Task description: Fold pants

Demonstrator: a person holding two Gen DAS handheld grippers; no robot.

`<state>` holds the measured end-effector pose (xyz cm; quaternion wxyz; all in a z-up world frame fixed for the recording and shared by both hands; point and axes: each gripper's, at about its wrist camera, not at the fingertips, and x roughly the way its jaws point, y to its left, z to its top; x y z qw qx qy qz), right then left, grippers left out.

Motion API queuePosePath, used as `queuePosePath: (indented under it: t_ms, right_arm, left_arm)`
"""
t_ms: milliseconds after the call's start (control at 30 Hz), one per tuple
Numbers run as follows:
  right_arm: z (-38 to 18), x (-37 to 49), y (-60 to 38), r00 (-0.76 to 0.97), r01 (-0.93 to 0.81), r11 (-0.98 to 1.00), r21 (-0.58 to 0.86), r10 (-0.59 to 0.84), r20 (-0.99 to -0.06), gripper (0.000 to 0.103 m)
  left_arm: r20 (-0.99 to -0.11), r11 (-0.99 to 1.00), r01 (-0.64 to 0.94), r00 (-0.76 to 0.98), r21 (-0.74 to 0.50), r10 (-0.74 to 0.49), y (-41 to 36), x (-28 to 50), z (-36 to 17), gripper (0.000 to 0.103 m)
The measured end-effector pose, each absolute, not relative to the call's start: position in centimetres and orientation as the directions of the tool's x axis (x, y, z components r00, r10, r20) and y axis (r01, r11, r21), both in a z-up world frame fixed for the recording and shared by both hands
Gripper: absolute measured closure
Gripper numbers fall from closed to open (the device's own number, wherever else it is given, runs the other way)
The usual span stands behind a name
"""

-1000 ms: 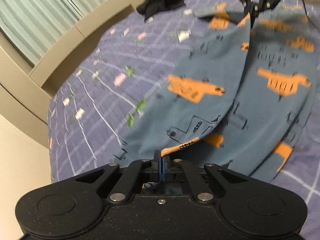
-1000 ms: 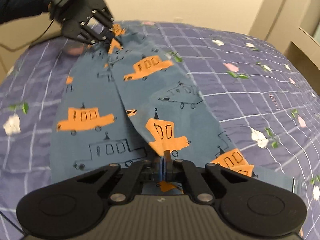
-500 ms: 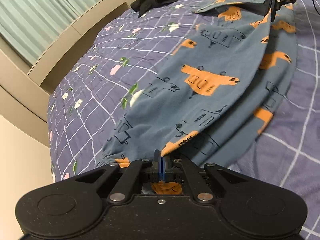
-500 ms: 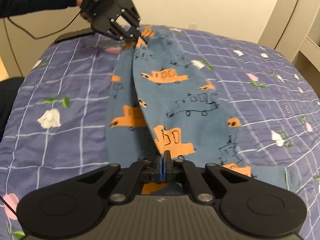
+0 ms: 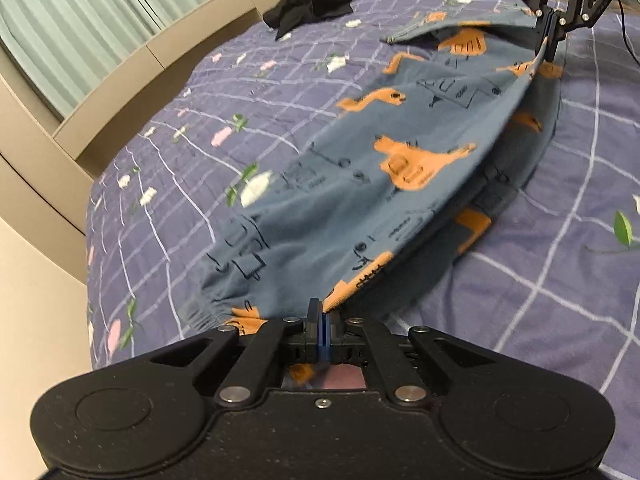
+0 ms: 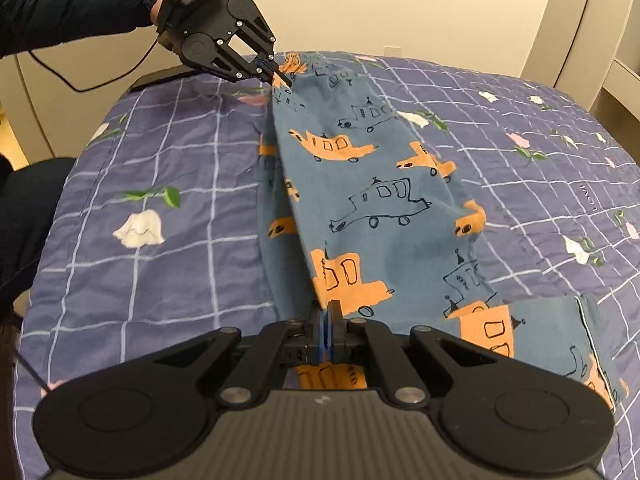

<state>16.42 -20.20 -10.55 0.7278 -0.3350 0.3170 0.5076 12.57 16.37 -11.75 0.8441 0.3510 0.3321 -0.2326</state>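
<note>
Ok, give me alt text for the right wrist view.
Two claws stretch blue pants printed with orange cars over a purple grid-pattern bedspread: the right claw pinches the near end, and the left claw pinches the far end.

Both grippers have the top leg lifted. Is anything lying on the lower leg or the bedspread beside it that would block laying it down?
Nothing visible does. The left gripper and right gripper are both shut on the pants. The lower leg and nearby bedspread look bare. The black clothing lies far off.
</note>
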Motion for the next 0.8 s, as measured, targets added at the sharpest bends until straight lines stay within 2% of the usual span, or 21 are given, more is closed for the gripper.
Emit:
queuePosePath:
  t_ms: [233,333,367,400,433,467,533,600,700,800]
  right_arm:
    - [-12.6,16.0,-19.5,0.269,-0.956,0.241,-0.168,0.485,-0.832,0.100]
    - [-13.0,16.2,-19.4,0.266,-0.954,0.258,-0.155,0.479,-0.837,0.095]
    - [-12.9,16.3,-19.4,0.265,-0.952,0.270,-0.147,0.478,-0.837,0.092]
    - [-12.6,16.3,-19.5,0.255,-0.951,0.280,-0.129,0.480,-0.839,0.086]
    - [-12.3,16.4,-19.7,0.238,-0.952,0.289,-0.101,0.493,-0.837,0.072]
    - [-11.7,16.5,-19.9,0.227,-0.950,0.303,-0.072,0.516,-0.826,0.063]
    - [-10.6,16.5,-20.4,0.217,-0.945,0.326,-0.025,0.568,-0.794,0.060]
    - [-10.0,17.0,-20.2,0.215,-0.936,0.352,0.016,0.605,-0.767,0.059]
    - [-10.3,18.0,-19.5,0.249,-0.913,0.407,0.032,0.618,-0.746,0.059]
    - [-11.2,18.4,-19.2,0.246,-0.902,0.429,0.050,0.606,-0.757,0.059]
  left_arm:
    - [-0.743,0.587,0.653,0.658,0.478,-0.127,15.2,12.0,-13.3,0.102]
    - [-0.738,0.581,0.649,0.664,0.490,-0.120,15.2,11.6,-12.9,0.093]
    - [-0.739,0.583,0.649,0.663,0.488,-0.119,15.3,11.4,-12.6,0.087]
    - [-0.742,0.593,0.648,0.659,0.478,-0.122,15.6,11.1,-12.2,0.084]
    - [-0.743,0.610,0.644,0.657,0.461,-0.132,15.7,10.8,-11.5,0.084]
    - [-0.737,0.636,0.635,0.659,0.438,-0.151,15.8,10.6,-10.7,0.083]
    - [-0.715,0.705,0.609,0.667,0.363,-0.209,15.7,10.5,-9.0,0.077]
    - [-0.676,0.765,0.582,0.683,0.276,-0.276,14.7,11.1,-7.7,0.056]
    - [-0.662,0.789,0.583,0.671,0.194,-0.334,12.1,12.2,-7.6,0.049]
    - [-0.739,0.751,0.628,0.603,0.205,-0.302,9.6,12.7,-10.3,0.047]
